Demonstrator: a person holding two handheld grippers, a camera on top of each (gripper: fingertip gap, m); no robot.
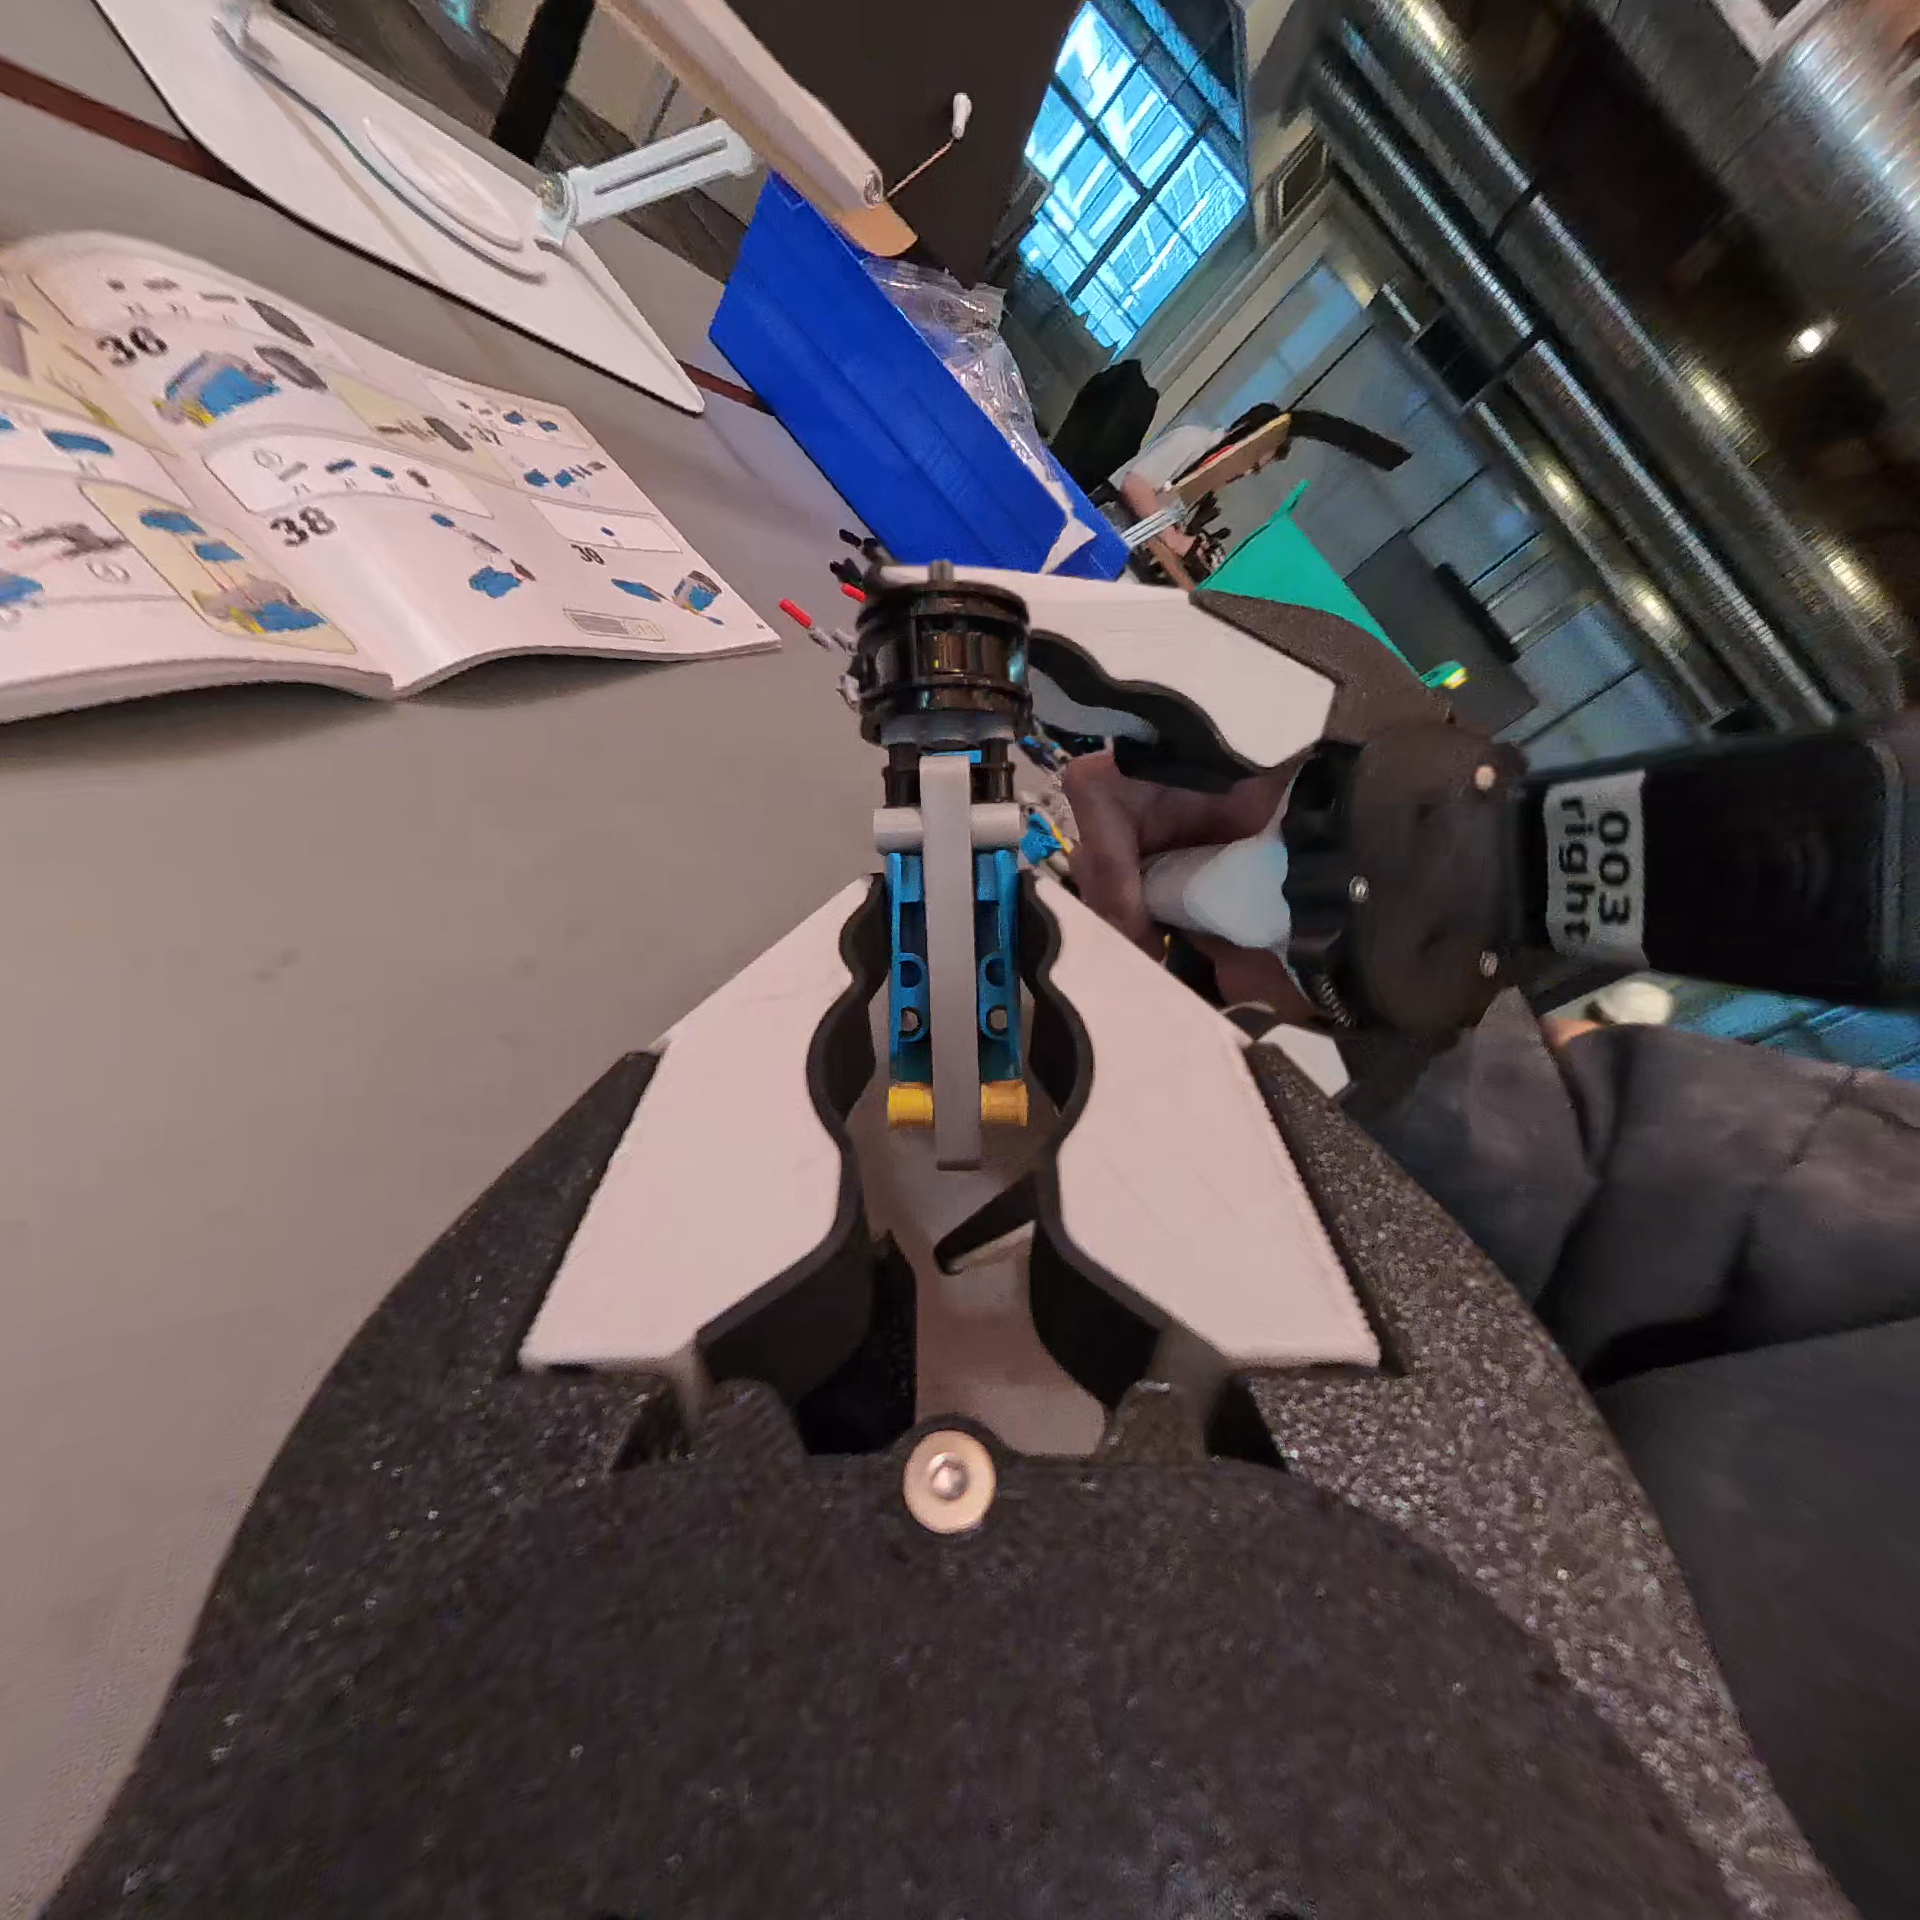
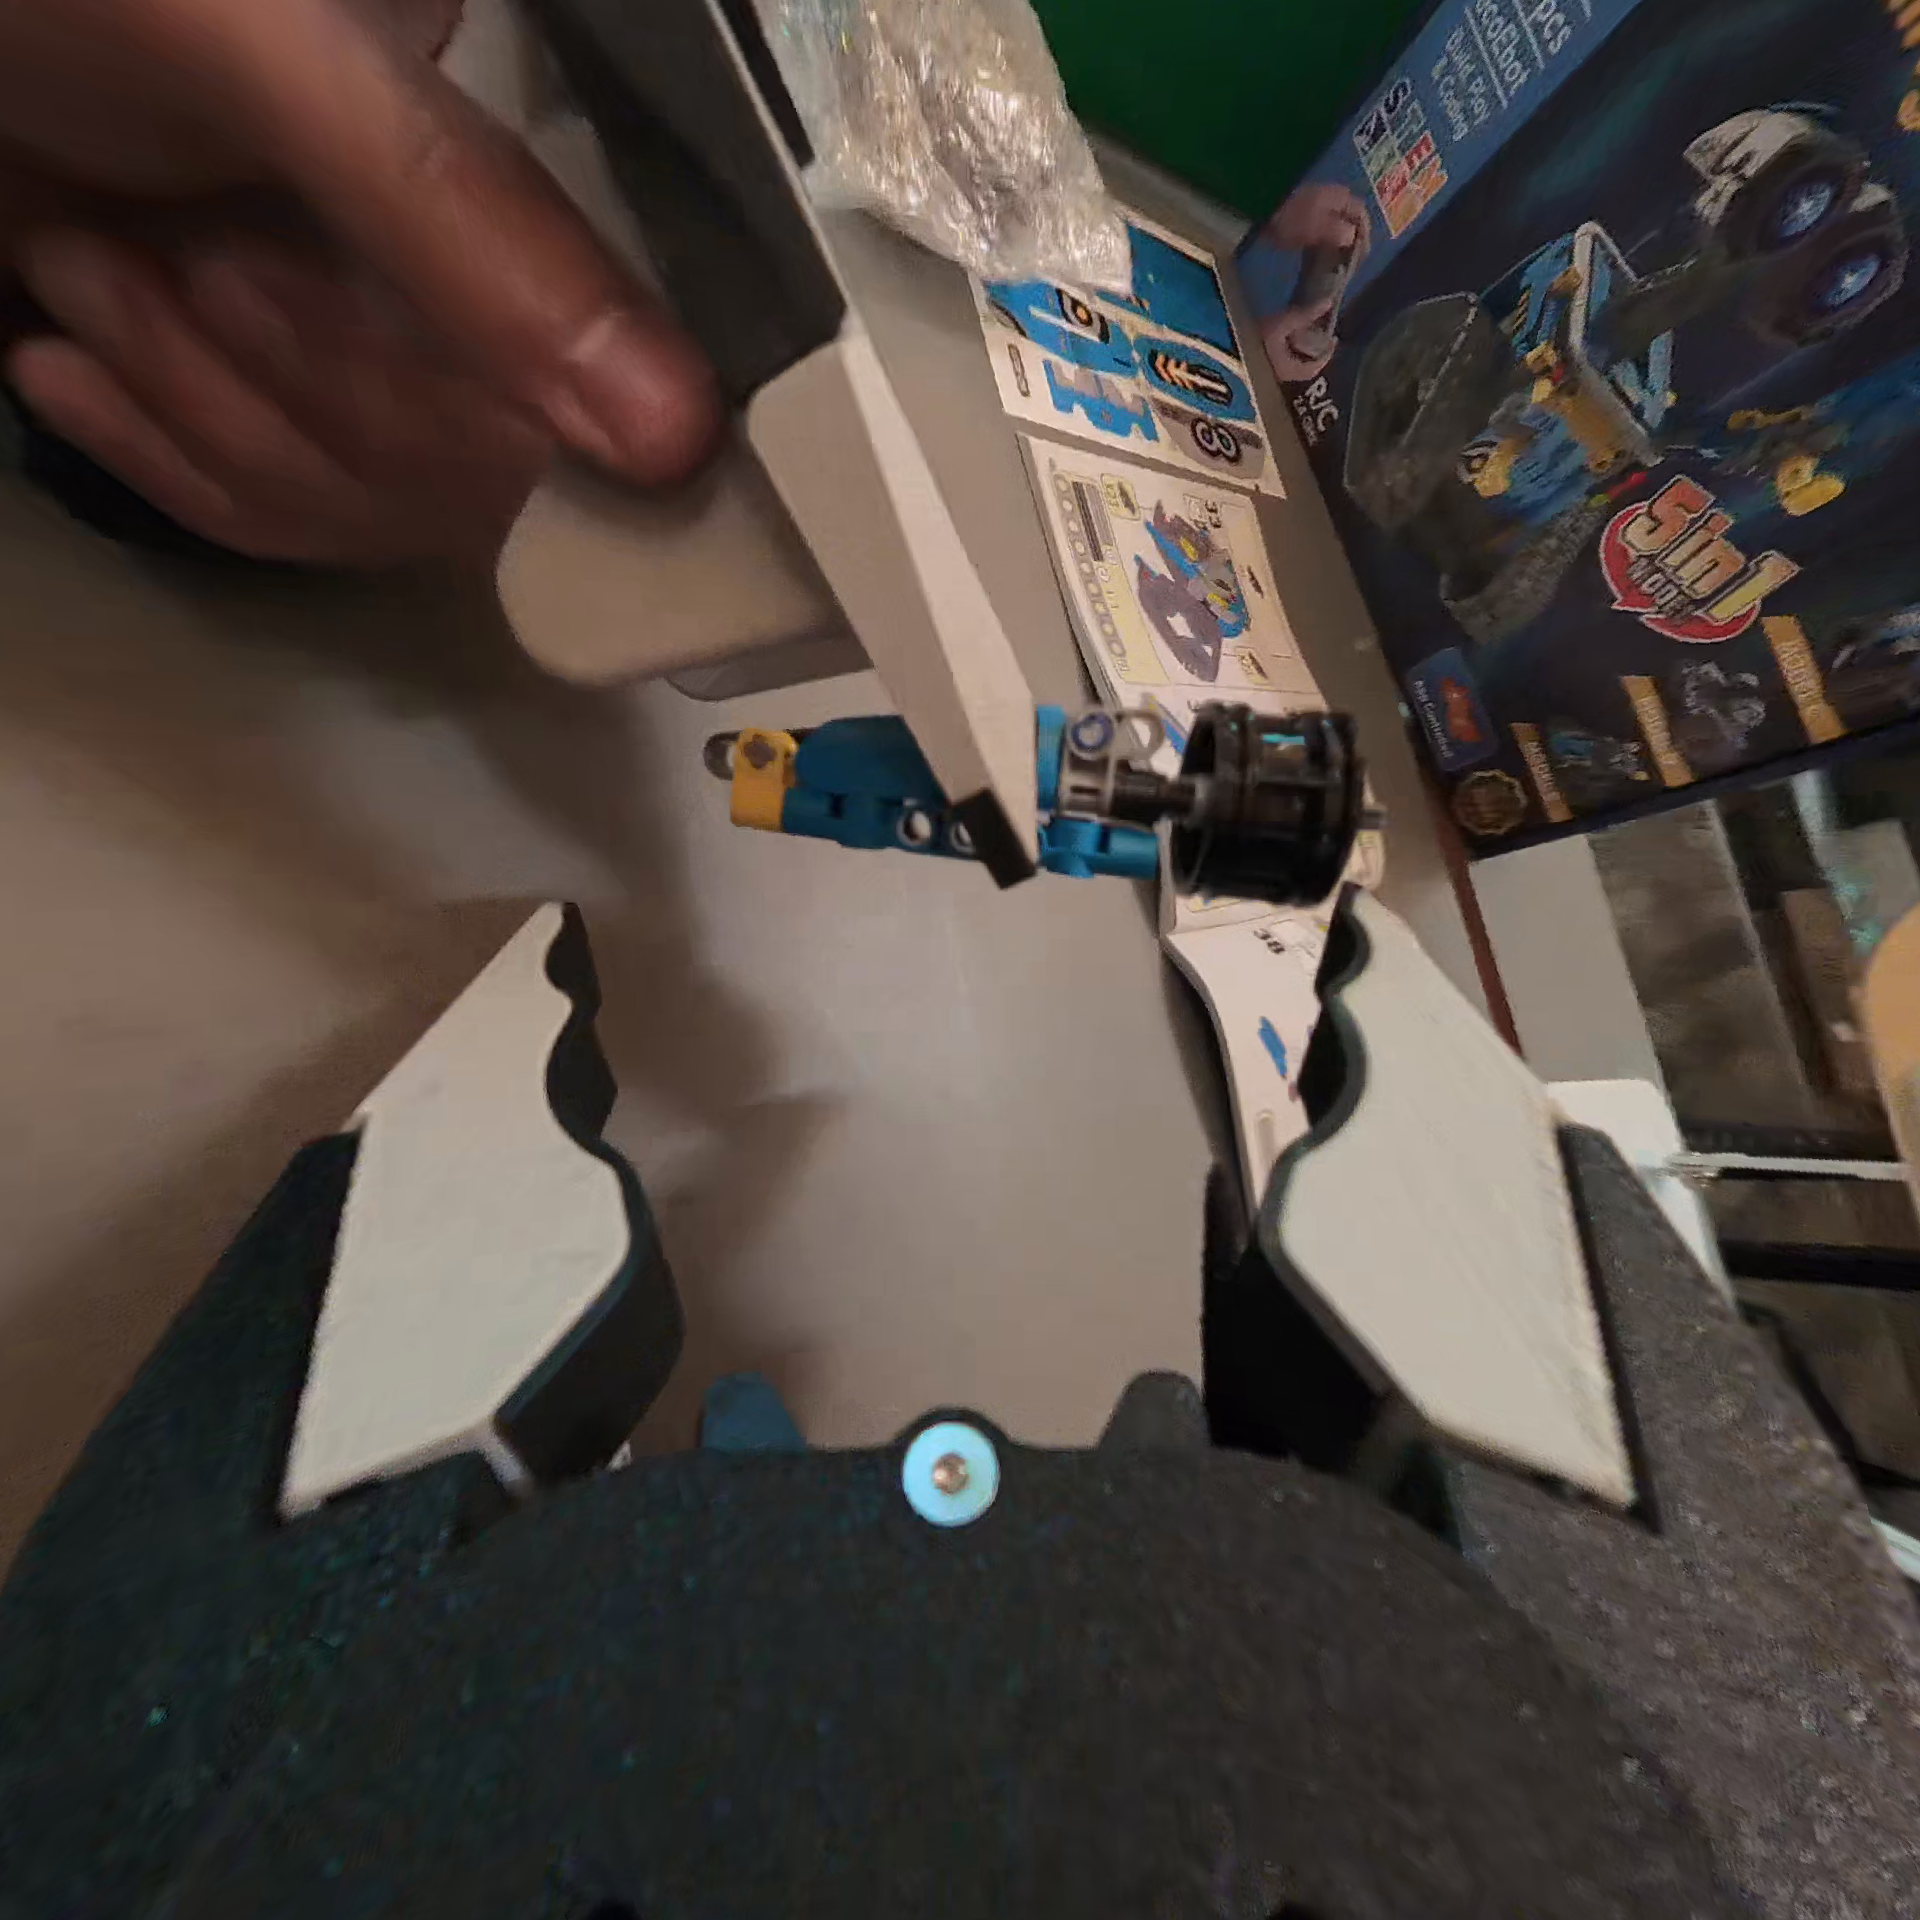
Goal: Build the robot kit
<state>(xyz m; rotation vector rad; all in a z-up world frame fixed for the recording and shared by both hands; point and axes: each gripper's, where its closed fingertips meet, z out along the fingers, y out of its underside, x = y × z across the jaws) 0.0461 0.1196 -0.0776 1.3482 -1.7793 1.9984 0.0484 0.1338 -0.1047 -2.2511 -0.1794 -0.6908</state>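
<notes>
Left wrist view: the left gripper [image 1: 951, 971] is clamped on one small blue, grey and yellow plastic brick assembly [image 1: 951, 997], held between its two white fingers [image 1: 727, 1164]. One black plastic wheel hub [image 1: 943, 655] sits on the assembly's far end, beyond the fingertips. It looks light, rigid and liable to pop apart at its pegs; the blue beams seem the firmest hold. One open instruction booklet [image 1: 343, 499] lies left of the fingers.

Right wrist view: the right gripper [image 2: 956, 1029] stands spread wide, holding nothing, one fingertip just beside the hub. One boxed toy kit [image 2: 1621, 416] stands beyond.
</notes>
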